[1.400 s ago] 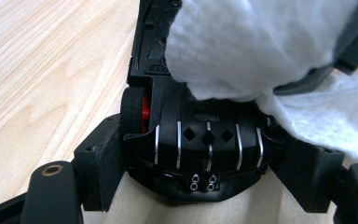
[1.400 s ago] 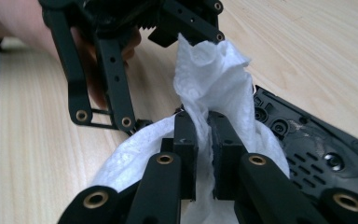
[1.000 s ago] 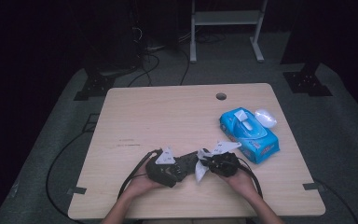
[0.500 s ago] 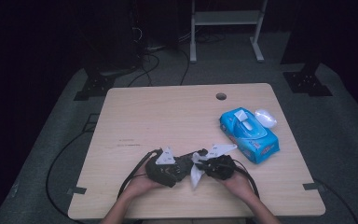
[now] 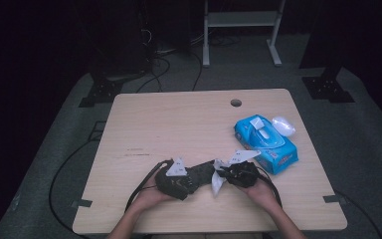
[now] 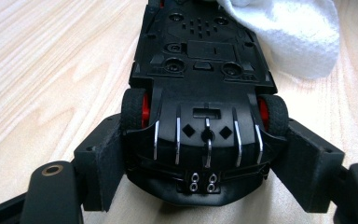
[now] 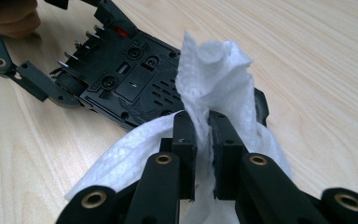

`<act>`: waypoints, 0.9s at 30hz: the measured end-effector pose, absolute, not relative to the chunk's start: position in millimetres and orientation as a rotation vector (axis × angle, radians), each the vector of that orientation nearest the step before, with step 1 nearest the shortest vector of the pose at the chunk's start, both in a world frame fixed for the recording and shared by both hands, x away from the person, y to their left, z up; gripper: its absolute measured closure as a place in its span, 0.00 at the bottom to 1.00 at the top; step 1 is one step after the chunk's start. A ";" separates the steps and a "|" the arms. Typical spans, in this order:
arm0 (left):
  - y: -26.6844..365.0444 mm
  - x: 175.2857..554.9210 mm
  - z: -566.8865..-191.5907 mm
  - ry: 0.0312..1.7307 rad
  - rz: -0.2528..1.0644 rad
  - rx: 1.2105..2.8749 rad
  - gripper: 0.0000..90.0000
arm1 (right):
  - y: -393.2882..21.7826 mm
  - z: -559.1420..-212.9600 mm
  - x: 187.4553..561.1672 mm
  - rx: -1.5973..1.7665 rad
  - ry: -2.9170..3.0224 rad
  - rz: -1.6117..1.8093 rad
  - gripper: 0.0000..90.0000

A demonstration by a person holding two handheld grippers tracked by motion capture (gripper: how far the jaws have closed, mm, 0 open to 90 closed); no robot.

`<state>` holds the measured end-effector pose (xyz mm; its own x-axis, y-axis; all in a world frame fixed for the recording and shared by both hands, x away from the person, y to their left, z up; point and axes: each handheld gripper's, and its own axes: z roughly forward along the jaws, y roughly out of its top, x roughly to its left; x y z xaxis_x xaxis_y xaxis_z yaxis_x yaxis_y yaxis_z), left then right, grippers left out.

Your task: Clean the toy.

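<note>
Toy car [image 6: 200, 116], black with red wheel hubs, is held upside down just above the near edge of the wooden table [image 5: 179, 124], its underside turned up; it is clamped across its rear end between the jaws of the left gripper [image 6: 200, 154], whose pads are pressed against both flanks beside the rear wheels; a white wet wipe [image 7: 214, 84] is pinched in a bunch by the right gripper [image 7: 201, 135], whose jaws are all but closed on it, and it is laid against the far end of the car's chassis; compared with a second ago, little has shifted in the high view beyond the wipe hanging slightly lower between the two grippers, so wiping of the underside is judged to be under way rather than finished; a blue pack of wipes [image 5: 266, 144] lies to the right, well apart from the car.
</note>
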<state>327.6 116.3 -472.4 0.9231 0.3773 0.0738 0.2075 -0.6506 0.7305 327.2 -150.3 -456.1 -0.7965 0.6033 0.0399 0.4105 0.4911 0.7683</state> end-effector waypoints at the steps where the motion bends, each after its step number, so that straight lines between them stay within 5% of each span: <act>1: 116.3 327.4 -472.2 0.410 0.283 2.299 0.27 | -150.8 -456.1 327.6 0.870 2.504 1.192 0.90; 27: 117.8 329.3 -471.2 0.396 0.251 2.297 0.27 | -159.8 -459.6 331.8 0.926 2.518 1.238 0.91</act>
<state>329.3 117.8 -471.2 0.9320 0.3577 0.0577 0.2043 -0.6503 0.7317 331.8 -159.8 -459.6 -0.7878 0.6074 0.1020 0.4516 0.4571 0.7662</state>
